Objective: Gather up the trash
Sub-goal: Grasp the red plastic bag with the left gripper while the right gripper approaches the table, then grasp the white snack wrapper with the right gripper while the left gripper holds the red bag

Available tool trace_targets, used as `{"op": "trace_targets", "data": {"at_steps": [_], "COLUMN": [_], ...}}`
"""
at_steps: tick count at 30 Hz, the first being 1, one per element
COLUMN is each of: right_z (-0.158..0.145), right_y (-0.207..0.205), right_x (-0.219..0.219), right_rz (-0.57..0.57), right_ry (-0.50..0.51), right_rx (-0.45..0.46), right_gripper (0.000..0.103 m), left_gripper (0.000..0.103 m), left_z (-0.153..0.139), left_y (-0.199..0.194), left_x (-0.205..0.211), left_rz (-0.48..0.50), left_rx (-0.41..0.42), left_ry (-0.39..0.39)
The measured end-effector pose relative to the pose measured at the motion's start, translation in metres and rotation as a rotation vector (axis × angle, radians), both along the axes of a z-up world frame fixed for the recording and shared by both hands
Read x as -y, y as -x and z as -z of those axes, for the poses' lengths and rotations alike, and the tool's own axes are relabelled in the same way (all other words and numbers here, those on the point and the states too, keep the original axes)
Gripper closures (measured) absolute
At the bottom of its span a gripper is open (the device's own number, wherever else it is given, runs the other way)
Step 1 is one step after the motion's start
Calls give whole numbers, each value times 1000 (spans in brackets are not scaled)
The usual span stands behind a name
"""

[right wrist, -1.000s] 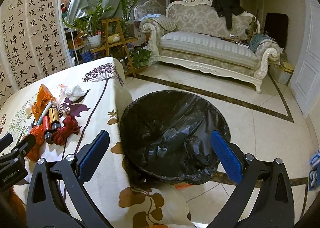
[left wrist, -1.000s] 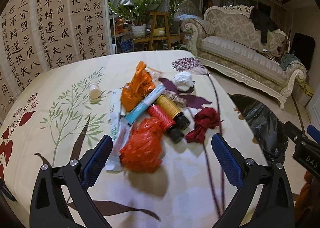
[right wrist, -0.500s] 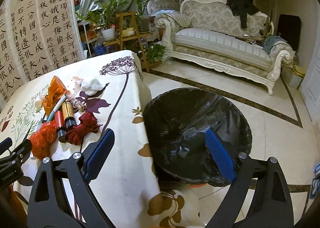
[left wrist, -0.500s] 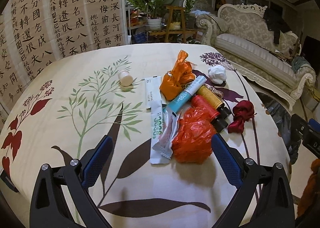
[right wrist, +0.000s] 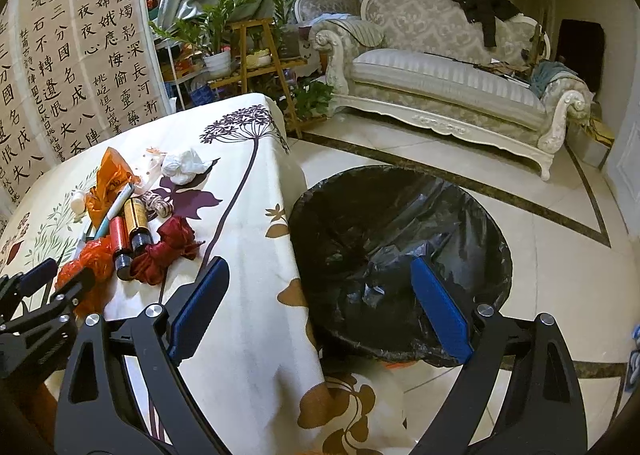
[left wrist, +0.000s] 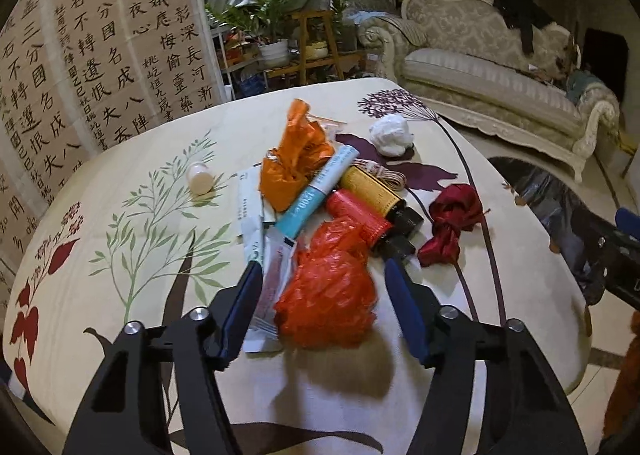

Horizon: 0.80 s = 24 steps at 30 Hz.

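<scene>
Bag (left wrist: 326, 295), crumpled red plastic, sits between left gripper (left wrist: 320, 295) jaws, which are closing, pads not yet pressing. Likely light, soft, crinkly; pinch mid-bulk. Right gripper (right wrist: 320, 307) gapes empty, bin (right wrist: 400, 255) just ahead.

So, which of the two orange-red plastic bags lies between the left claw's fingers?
The red bag, the crumpled one nearest the camera. The orange bag lies farther back, beside the blue tube.

Trash pile (left wrist: 332, 207) heaped on table (left wrist: 132, 295); tissue wad (left wrist: 391, 140) at far right; bin (right wrist: 400, 255) parked right of table, on floor.
</scene>
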State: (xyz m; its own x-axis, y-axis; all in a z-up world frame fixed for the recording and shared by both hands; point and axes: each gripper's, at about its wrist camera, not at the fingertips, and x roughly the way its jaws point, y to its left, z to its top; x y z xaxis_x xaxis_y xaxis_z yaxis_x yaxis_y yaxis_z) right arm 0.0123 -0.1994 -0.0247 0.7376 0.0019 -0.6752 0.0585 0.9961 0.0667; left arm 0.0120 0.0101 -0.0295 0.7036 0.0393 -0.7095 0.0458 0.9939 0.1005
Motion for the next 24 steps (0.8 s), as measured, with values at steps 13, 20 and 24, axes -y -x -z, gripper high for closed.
{"op": "trace_targets", "data": {"at_steps": [13, 20, 24], "right_z": [0, -3, -5], "right_y": [2, 2, 1], "right_x": [-6, -27, -49], "right_rz": [-30, -80, -129], "right_ry": [-18, -14, -7], "right_rx": [-7, -10, -15], "right_gripper": [20, 20, 20], "left_gripper": [68, 68, 68], "left_z": [-23, -41, -38], "left_y": [15, 28, 33], "left_x": [-7, -40, -69], "left_rz": [53, -2, -67], "left_rx": [46, 89, 94], "left_ry": [104, 137, 129]}}
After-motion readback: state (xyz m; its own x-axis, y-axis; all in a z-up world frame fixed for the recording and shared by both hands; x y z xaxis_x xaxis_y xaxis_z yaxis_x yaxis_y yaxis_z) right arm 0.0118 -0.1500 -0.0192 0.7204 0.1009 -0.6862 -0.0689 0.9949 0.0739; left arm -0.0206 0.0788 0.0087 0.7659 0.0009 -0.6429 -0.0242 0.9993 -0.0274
